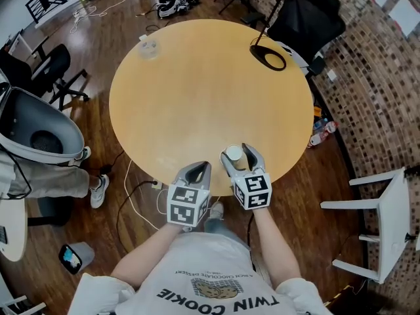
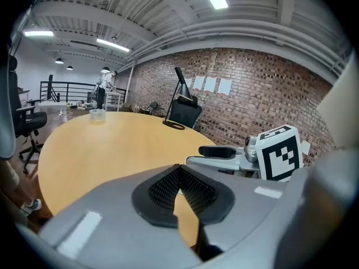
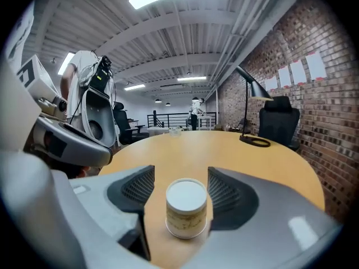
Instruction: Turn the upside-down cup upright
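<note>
A small paper cup [image 1: 233, 153] stands upside down near the front edge of the round wooden table [image 1: 197, 77], its white base facing up. My right gripper [image 1: 237, 156] is open around it, one jaw on each side. In the right gripper view the cup [image 3: 186, 209] sits between the dark pads [image 3: 136, 188] with a narrow gap on both sides. My left gripper [image 1: 199, 171] is beside it on the left, at the table edge, shut and holding nothing. In the left gripper view that gripper's [image 2: 179, 170] tips meet, and the right gripper [image 2: 224, 153] shows to the right.
A black lamp base [image 1: 268, 56] sits at the table's far right and a clear plastic cup [image 1: 148, 48] at its far left. Around the table are a black office chair [image 1: 308, 12], a white chair [image 1: 387, 222], another black chair [image 1: 52, 71] and a white pod seat [image 1: 33, 130].
</note>
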The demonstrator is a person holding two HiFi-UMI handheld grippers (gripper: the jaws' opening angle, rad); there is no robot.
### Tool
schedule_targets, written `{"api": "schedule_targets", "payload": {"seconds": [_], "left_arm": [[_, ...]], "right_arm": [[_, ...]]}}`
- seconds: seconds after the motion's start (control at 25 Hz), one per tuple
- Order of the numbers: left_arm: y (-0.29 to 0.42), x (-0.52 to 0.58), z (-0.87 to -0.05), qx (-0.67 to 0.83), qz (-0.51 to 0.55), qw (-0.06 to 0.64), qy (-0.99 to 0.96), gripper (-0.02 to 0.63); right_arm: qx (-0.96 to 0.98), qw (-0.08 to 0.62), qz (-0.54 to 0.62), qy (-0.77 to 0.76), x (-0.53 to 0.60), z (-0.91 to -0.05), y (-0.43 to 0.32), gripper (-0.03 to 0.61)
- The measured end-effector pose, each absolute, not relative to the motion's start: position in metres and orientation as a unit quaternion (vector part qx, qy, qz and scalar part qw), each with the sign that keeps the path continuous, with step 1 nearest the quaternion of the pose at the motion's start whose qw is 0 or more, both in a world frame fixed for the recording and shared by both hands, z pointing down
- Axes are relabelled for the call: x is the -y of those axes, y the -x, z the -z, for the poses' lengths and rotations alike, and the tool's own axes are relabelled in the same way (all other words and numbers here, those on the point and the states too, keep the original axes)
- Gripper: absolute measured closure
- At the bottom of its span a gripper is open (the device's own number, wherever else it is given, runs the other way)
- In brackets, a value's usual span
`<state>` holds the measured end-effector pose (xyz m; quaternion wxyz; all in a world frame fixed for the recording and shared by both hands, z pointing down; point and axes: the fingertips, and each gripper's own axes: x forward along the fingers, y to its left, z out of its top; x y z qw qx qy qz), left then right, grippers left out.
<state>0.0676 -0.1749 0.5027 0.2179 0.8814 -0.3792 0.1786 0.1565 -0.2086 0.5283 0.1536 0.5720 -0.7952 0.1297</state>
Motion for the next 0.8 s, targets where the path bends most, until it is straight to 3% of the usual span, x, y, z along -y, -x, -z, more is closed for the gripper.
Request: {"api": "schedule_targets", "payload": {"seconds": [0.36,0.8], "left_arm": [[-0.033,0.144,-0.495,0.340,-0.173,0.211,-0.900,0.611],[-0.022,0.087,-0.502,0.292,-0.180,0.207,-0.916,0.611]], "right_arm": [[0.763,0.148,-0.130,-0.616,0.166,-0.492,-0.122,0.288],[0.730,0.119,-0.163,-0.653,0.081,-0.494,-0.093,0.469]]}}
